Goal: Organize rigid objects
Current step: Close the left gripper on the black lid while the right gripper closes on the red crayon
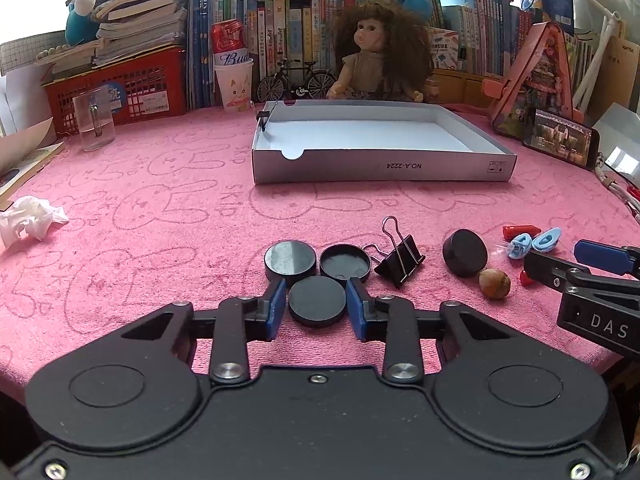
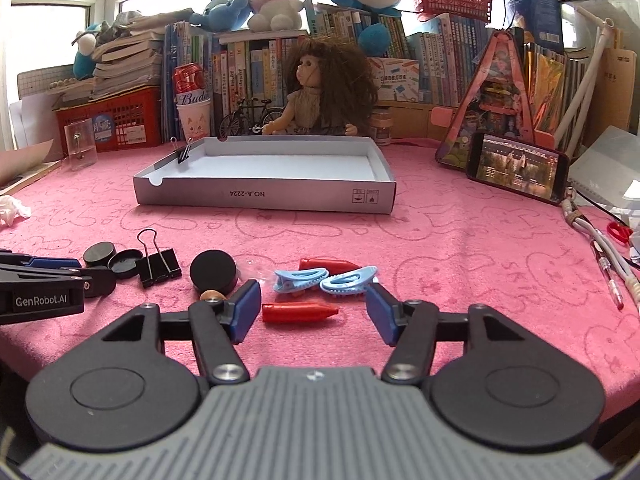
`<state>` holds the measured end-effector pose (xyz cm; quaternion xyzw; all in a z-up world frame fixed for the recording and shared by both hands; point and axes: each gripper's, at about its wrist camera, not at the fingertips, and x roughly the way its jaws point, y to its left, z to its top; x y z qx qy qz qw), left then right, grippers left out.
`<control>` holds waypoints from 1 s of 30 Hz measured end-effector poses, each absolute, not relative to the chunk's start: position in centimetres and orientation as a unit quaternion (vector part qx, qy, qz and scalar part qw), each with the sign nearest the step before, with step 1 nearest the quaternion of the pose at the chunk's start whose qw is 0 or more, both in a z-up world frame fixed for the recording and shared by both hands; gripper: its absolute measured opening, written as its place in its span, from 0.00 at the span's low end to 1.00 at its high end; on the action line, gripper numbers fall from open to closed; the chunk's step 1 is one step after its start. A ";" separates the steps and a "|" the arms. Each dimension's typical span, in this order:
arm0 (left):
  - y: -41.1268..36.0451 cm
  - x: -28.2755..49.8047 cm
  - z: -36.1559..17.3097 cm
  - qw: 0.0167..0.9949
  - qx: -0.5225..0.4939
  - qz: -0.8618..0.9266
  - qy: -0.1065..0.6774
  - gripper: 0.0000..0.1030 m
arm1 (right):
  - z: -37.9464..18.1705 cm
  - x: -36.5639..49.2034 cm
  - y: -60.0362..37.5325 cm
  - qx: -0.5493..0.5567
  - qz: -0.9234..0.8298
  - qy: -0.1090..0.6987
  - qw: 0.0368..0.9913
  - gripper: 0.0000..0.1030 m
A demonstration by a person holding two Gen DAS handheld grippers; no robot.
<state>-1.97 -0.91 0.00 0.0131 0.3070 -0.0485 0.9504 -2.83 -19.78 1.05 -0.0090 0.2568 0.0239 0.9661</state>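
Observation:
In the left wrist view my left gripper [image 1: 317, 300] is open with its blue pads on either side of a black round cap [image 1: 317, 301] lying on the pink cloth; I cannot tell whether the pads touch it. Two more black caps [image 1: 290, 259] [image 1: 345, 262] lie just beyond, then a black binder clip [image 1: 400, 258], a thick black puck [image 1: 465, 252] and a nut [image 1: 495, 284]. My right gripper [image 2: 312, 306] is open around a red crayon-like piece [image 2: 300, 312]. Two light blue hair clips [image 2: 298, 280] [image 2: 348, 282] and another red piece [image 2: 328, 266] lie just beyond it.
A shallow grey box lid [image 1: 380, 168] stands mid-table with a small binder clip [image 2: 183, 154] on its left wall. Behind are a doll [image 1: 376, 52], a toy bicycle, a red basket [image 1: 116, 88], a glass cup [image 1: 94, 120] and books. A phone [image 2: 516, 166] stands right. Crumpled tissue [image 1: 28, 220] lies left.

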 end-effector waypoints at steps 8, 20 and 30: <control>-1.0 -2.0 0.0 0.951 0.015 -0.048 0.304 0.29 | 0.6 -2.8 -19.1 -0.018 0.020 0.262 0.965 0.71; -1.1 -2.3 0.2 0.955 0.024 -0.055 0.291 0.29 | 0.5 -2.6 -18.6 -0.027 0.047 0.264 0.963 0.48; -1.5 -2.7 2.5 0.962 0.023 -0.072 0.262 0.29 | 2.2 -2.2 -19.1 -0.011 0.049 0.247 0.968 0.48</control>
